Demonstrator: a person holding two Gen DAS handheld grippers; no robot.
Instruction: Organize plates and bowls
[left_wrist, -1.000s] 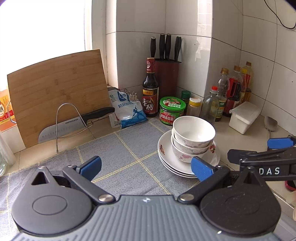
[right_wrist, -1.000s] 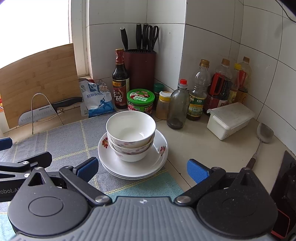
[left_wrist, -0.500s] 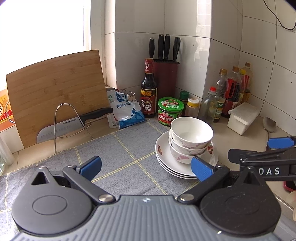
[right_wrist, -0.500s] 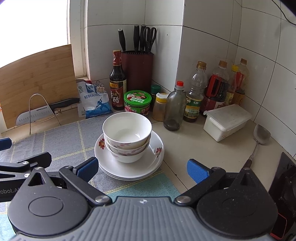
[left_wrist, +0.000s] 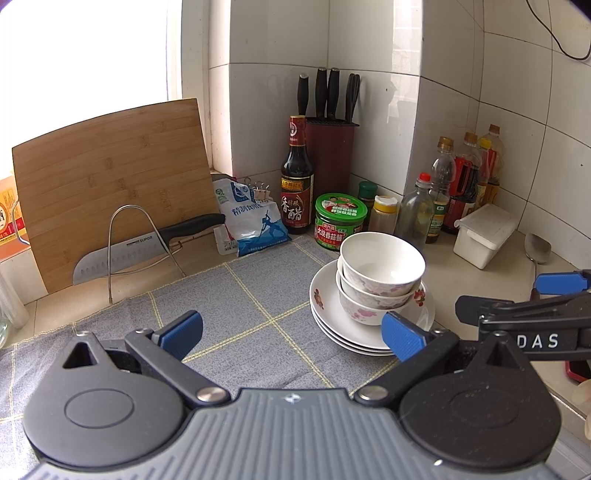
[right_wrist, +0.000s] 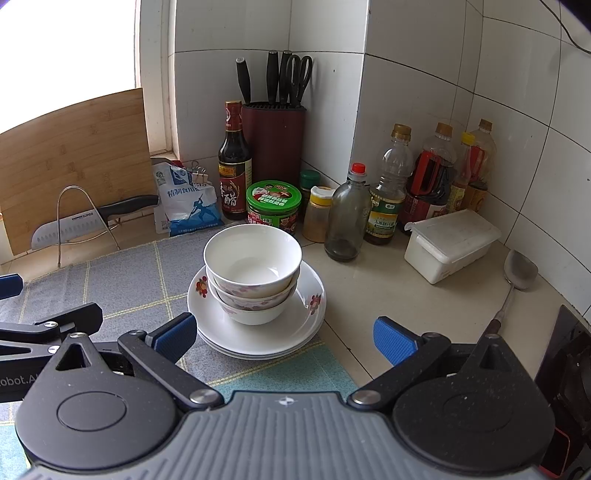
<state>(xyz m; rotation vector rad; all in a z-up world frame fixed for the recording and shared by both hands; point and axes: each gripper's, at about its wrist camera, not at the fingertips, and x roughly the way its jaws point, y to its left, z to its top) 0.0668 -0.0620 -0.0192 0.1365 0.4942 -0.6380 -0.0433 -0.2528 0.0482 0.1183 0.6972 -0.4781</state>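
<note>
White floral bowls (left_wrist: 380, 273) (right_wrist: 253, 269) are nested on a stack of white floral plates (left_wrist: 328, 325) (right_wrist: 295, 325) at the right edge of a grey checked cloth (left_wrist: 229, 306) (right_wrist: 122, 280). My left gripper (left_wrist: 291, 334) is open and empty, hovering over the cloth just short of the stack, its right pad (left_wrist: 400, 339) in front of the plates. My right gripper (right_wrist: 284, 339) is also open and empty, a little in front of the stack. Each gripper shows at the edge of the other's view.
Behind the stack stand a green-lidded jar (right_wrist: 273, 205), a vinegar bottle (right_wrist: 234, 162), a knife block (right_wrist: 275, 144), several oil bottles and a white lidded box (right_wrist: 450, 243). At left are a cutting board (left_wrist: 107, 181), a cleaver on a wire rack (left_wrist: 140, 251), and a salt bag (left_wrist: 251, 221). A ladle (right_wrist: 517, 273) lies right.
Both grippers have drawn back slightly from the stack and stayed open. The bowls and plates have not moved.
</note>
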